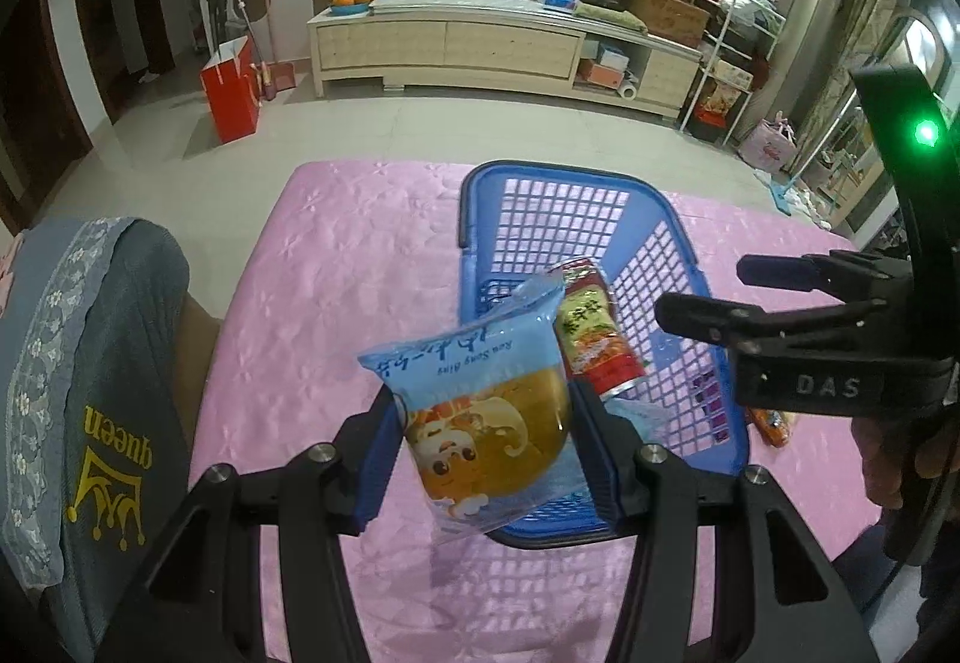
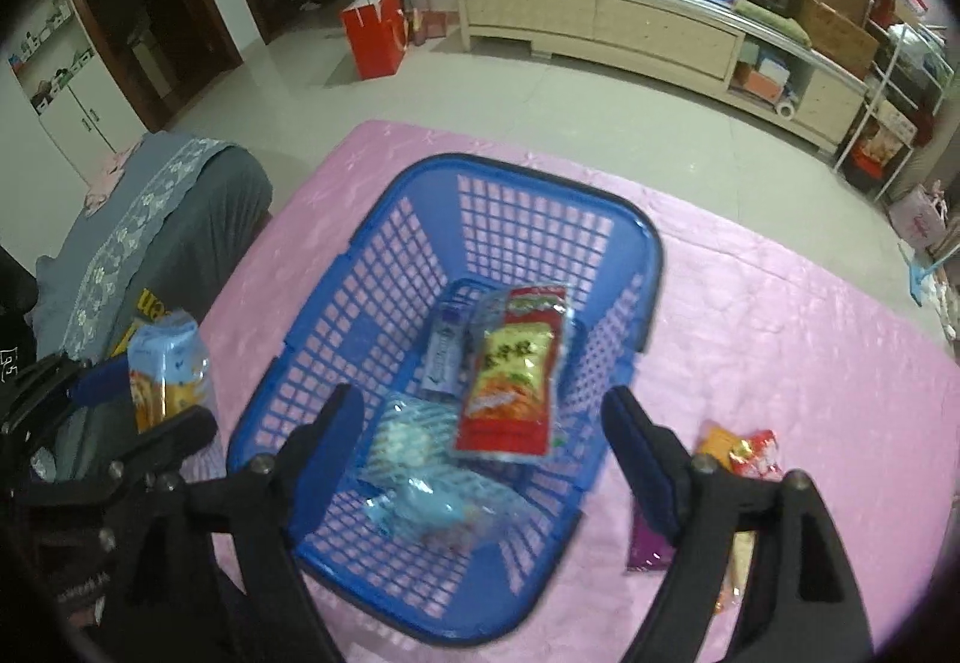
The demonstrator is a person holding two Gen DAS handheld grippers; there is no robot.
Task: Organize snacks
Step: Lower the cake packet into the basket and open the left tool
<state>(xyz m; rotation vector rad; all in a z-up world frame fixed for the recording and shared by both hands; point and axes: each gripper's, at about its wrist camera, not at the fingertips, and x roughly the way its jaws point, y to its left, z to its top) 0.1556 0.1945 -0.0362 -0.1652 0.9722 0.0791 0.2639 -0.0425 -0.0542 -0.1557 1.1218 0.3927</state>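
With the right gripper (image 2: 483, 438) spread wide and empty above the blue basket (image 2: 384, 255) on the pink table (image 2: 780, 315), the left gripper (image 1: 480, 444) — fingers clamped on a light-blue snack pack (image 1: 480, 411) — should move over the basket's open middle before letting go.

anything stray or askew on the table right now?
Yes. Two snack packets lie outside the blue basket on the pink cloth: an orange-red packet and a purple packet, both beside its right wall. Inside, the red-and-yellow packet lies tilted across other packets. Nothing looks spilled or torn.
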